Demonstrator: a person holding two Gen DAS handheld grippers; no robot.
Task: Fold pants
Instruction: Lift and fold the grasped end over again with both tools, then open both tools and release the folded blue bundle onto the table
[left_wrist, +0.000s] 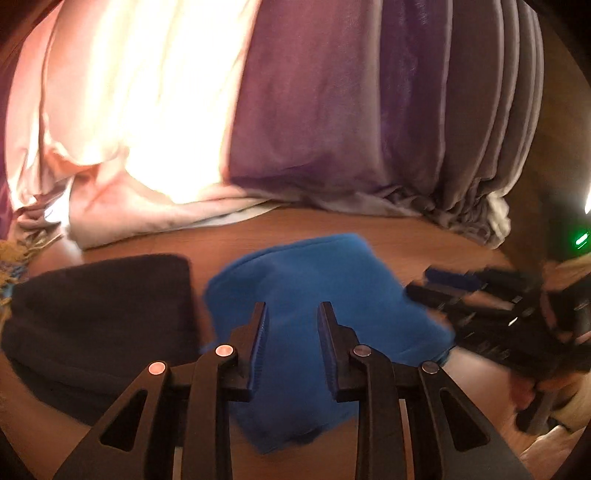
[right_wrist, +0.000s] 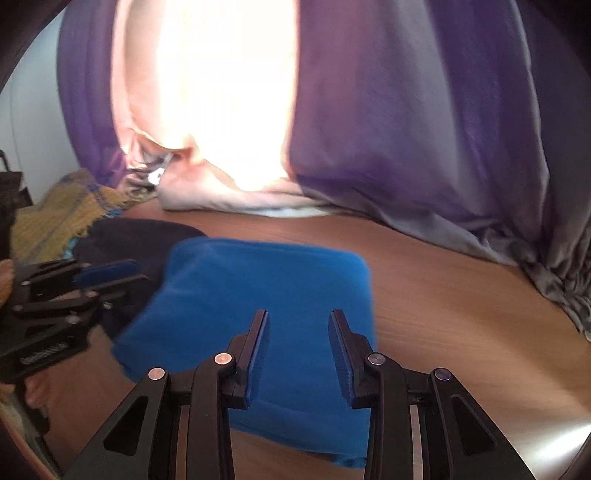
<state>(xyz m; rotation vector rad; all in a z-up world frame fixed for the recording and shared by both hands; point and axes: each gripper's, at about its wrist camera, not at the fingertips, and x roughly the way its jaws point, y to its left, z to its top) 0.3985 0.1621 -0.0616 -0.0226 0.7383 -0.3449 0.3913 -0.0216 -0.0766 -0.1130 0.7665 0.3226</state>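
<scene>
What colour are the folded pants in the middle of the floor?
Bright blue. The blue pants show best in the right wrist view.

Blue pants (left_wrist: 314, 295) (right_wrist: 258, 295) lie folded into a thick, soft bundle on the wooden floor (right_wrist: 461, 295), just beside a dark folded garment (left_wrist: 99, 314).

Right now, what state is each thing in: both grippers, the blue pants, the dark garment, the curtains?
left gripper: open, holding nothing, above the blue pants.
right gripper: open, holding nothing, above the same pants.
blue pants: folded into a compact bundle, lying on the wooden floor.
dark garment: folded, lying beside the blue pants.
curtains: drawn, hems bunched on the floor.
</scene>
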